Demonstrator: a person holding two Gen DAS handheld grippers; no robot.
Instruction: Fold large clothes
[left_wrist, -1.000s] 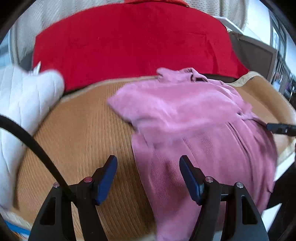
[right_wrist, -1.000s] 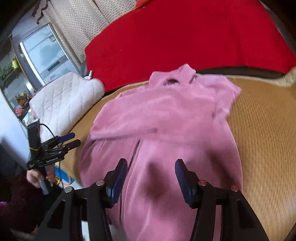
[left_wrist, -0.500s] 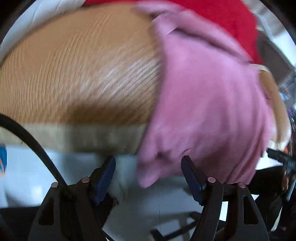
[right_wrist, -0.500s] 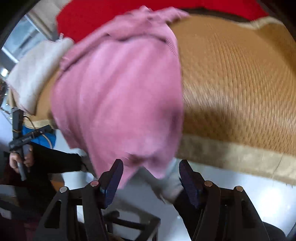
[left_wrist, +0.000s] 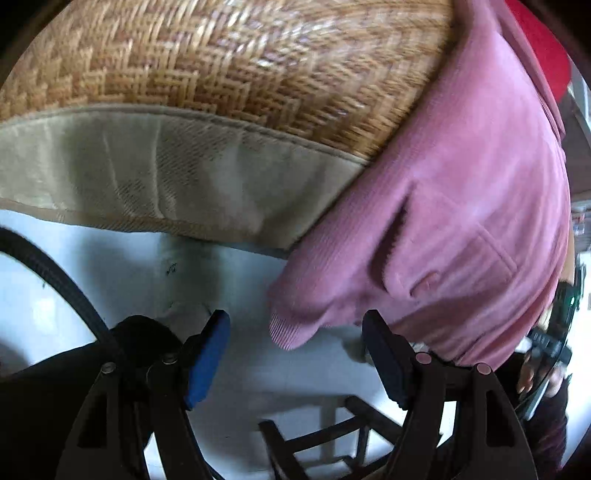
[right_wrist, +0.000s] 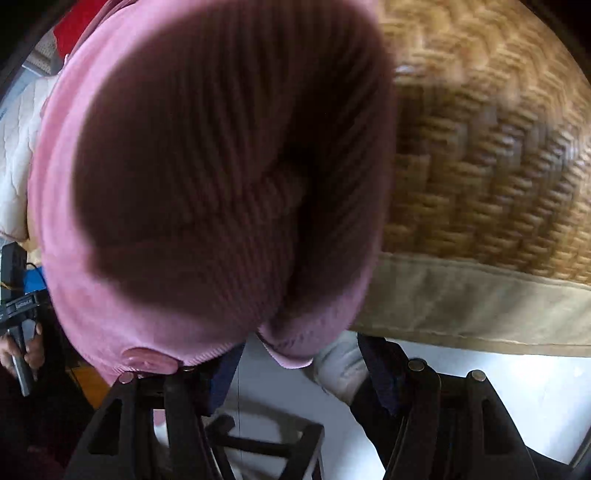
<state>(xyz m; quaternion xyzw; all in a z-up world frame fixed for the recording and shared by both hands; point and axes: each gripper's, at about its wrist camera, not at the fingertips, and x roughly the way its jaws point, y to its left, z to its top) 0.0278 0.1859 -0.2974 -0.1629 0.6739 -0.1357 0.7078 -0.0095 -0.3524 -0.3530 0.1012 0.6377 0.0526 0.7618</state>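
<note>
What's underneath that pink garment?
The pink garment lies on a woven mat with a beige border, its hem hanging over the edge above a pale floor. The mat beneath it is hidden.

Setting: domestic interior, probably a bedroom or living room. Evidence: bed or couch surface covered by a woven rattan mat (left_wrist: 229, 62) with beige cloth edging (left_wrist: 177, 173); pink corduroy garment (left_wrist: 461, 206) draped over its edge; white quilted pillow (right_wrist: 14, 155) and red blanket (left_wrist: 543, 55) beyond; pale tiled floor (left_wrist: 110, 280) below; dark wooden stool frame (left_wrist: 332, 435) standing on it.
</note>
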